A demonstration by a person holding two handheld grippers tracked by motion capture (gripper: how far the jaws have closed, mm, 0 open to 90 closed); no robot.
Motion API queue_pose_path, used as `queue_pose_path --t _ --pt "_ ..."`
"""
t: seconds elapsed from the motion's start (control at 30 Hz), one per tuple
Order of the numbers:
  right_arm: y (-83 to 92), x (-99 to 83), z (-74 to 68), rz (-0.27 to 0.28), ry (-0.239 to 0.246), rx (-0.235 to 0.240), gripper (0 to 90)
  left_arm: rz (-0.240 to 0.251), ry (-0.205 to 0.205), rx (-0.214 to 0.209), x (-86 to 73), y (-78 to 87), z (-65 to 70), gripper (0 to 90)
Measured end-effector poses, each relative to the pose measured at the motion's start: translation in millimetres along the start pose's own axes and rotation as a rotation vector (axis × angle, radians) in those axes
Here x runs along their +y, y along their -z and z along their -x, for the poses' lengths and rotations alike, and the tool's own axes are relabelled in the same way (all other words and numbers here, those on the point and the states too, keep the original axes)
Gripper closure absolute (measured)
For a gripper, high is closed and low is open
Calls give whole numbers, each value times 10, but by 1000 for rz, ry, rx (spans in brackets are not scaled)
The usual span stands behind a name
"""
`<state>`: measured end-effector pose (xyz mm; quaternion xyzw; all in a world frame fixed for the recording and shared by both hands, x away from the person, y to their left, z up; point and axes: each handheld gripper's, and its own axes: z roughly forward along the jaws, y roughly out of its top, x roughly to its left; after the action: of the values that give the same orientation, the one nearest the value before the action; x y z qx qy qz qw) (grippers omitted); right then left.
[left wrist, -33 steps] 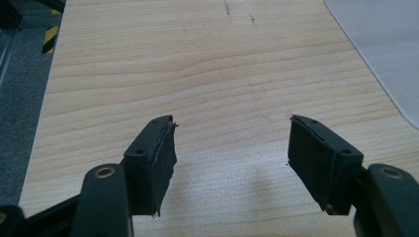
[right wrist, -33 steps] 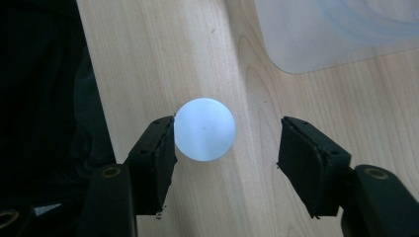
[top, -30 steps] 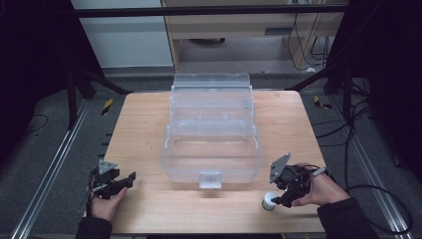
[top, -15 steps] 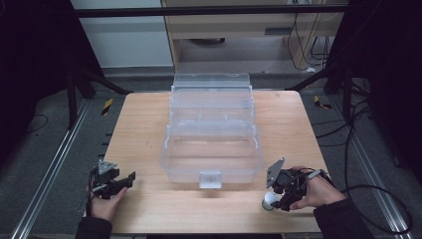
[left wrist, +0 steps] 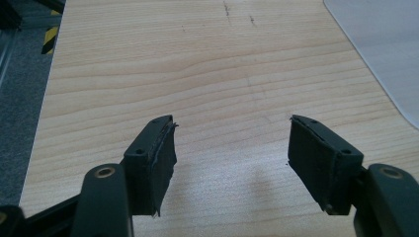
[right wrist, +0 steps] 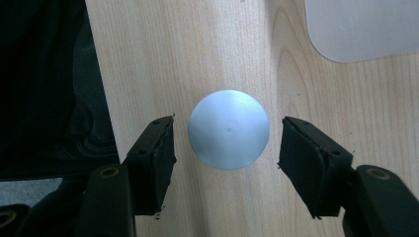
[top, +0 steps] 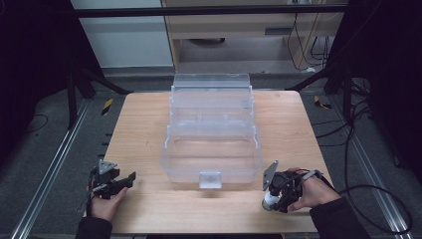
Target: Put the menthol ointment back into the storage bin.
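Right tool [right wrist: 226, 136]: pointing straight down at the near right corner of the tabletop [top: 144, 129], jaws straddling a round white cap [right wrist: 229, 129]; they have just been closing in, yet a sliver of wood shows on each side, so the pads are not pressing on it.
Cap: sitting flat on the wood, close to the tabletop's near edge and just off the right front corner of the clear plastic box [top: 211, 134]; in the high view it peeks out white under the right tool [top: 276, 198].
Left tool [left wrist: 232, 148]: jaws spread wide, nothing between them, just bare wood grain below.
Left tool, high view [top: 110, 180]: held at the near left corner of the tabletop, well apart from the box and the cap.
Box: see-through, stepped in tiers, standing in the middle of the tabletop with a small latch on its front wall facing the person.
Hands: one behind each tool, forearms coming in from the near edge.
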<state>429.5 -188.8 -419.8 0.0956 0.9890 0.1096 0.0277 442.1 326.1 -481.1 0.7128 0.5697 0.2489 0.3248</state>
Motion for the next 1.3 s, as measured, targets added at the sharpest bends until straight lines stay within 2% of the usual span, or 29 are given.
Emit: queue_pose_path --t 0.23,0.47,0.67,1.03,1.3 --pt "-70 35 28 -17 4 -2 407 -2 -3 0 0 -2 2 344" --pt "-149 68 45 -51 0 12 448 -2 -4 0 0 -2 3 345" --pt "-171 83 46 -59 -7 31 494 -3 -4 0 1 -2 3 346" --pt "-165 99 56 -74 -31 43 503 -4 -4 0 1 -5 3 347" --pt "-79 107 71 -59 -42 46 503 -9 -5 -1 4 -12 4 348"
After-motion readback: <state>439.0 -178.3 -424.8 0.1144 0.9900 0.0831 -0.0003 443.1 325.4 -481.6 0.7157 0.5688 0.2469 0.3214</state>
